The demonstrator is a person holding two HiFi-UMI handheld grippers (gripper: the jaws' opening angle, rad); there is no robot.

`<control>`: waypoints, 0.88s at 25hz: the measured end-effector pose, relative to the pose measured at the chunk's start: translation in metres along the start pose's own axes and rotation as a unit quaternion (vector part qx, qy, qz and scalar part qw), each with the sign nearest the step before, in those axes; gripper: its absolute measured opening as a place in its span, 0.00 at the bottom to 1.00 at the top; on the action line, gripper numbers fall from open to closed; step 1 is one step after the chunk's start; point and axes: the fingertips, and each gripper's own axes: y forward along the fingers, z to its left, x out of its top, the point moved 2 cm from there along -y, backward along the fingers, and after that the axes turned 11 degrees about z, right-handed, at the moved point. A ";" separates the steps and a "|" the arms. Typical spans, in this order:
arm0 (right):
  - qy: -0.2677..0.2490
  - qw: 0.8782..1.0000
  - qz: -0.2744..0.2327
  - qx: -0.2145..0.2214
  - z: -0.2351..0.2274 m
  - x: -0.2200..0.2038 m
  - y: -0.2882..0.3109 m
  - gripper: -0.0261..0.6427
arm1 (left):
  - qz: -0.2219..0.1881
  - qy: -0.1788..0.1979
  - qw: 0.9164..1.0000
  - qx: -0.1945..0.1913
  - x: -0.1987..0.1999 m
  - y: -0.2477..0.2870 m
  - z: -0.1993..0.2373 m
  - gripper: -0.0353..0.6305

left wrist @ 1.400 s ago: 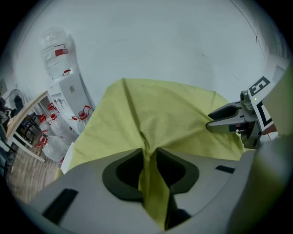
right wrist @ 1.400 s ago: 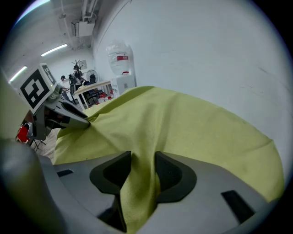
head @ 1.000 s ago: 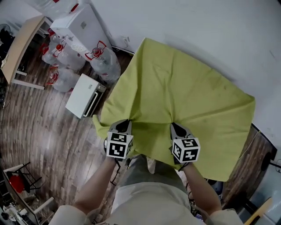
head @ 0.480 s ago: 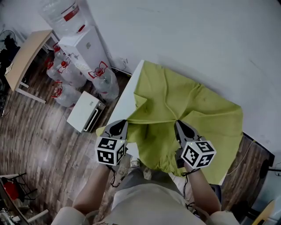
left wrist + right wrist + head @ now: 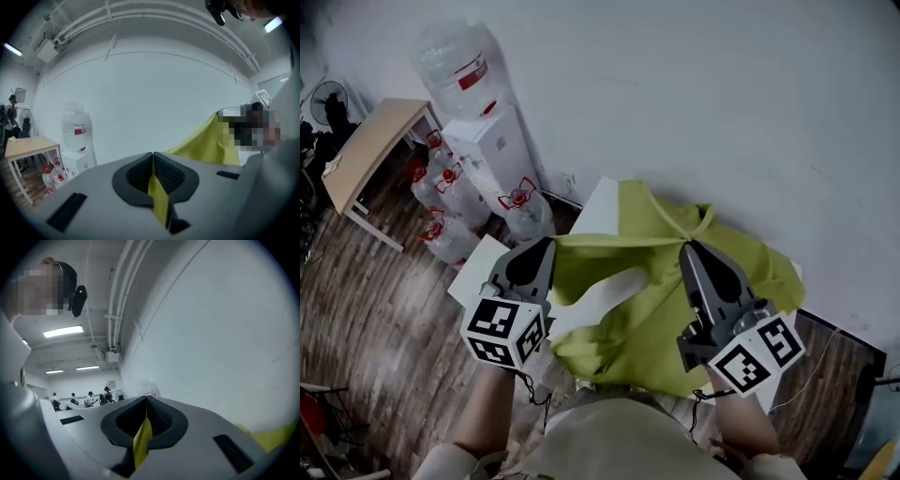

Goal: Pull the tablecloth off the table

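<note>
where the head view looks steeply down, a white table (image 5: 598,208) stands against a pale wall (image 5: 703,94) on a dark wood-plank floor (image 5: 366,300). the yellow-green tablecloth (image 5: 652,328) lies bunched over the table's far and right part, and bare tabletop shows at the far corner and under the raised fold. the left gripper (image 5: 546,242) and the right gripper (image 5: 686,246) are both held up over the table, each with its jaws closed tight on the cloth's edge, and the fabric runs taut between the two tips. the left gripper view shows what the head view cannot: a thin strip of cloth pinched between the ribbed pads (image 5: 171,176), more cloth hanging at the right, and pipes (image 5: 164,14) along the ceiling. the right gripper view likewise shows a strip clamped between shut jaws, plus ceiling lights (image 5: 63,331) and several people (image 5: 89,399) far off in the room, which the head view does not take in. left of the table stand a white water dispenser (image 5: 492,150) with a big bottle (image 5: 457,70) on top, spare bottles (image 5: 441,220) on the floor at its foot, a wooden desk (image 5: 370,150) and a fan (image 5: 328,94) at the frame's edge. a white box (image 5: 473,272) on the floor sits partly behind the left gripper, and the person's forearms and torso cover the table's near side.
</note>
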 end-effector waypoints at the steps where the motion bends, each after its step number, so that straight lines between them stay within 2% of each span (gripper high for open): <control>1: -0.015 1.000 -0.012 0.009 0.011 0.014 -0.004 0.08 | -0.016 0.013 1.000 0.008 0.017 -0.010 0.001 0.09; 3: -0.050 0.998 -0.035 0.023 0.034 0.040 -0.015 0.08 | -0.051 0.035 0.998 0.025 0.050 -0.031 0.002 0.09; 7: -0.110 0.991 -0.075 0.031 0.065 0.088 -0.042 0.08 | -0.121 0.047 0.991 0.035 0.106 -0.074 -0.002 0.09; 12: -0.160 0.981 -0.109 0.026 0.081 0.131 -0.070 0.08 | -0.173 0.088 0.980 0.037 0.152 -0.114 -0.017 0.09; 15: -0.185 0.974 -0.127 0.013 0.082 0.149 -0.086 0.08 | -0.194 0.106 0.975 0.033 0.171 -0.128 -0.031 0.09; 18: -0.190 0.973 -0.130 0.002 0.075 0.152 -0.090 0.08 | -0.201 0.117 0.972 0.033 0.178 -0.131 -0.037 0.09; 22: -0.174 0.979 -0.104 -0.014 0.053 0.131 -0.084 0.08 | -0.178 0.122 0.976 0.030 0.164 -0.112 -0.040 0.09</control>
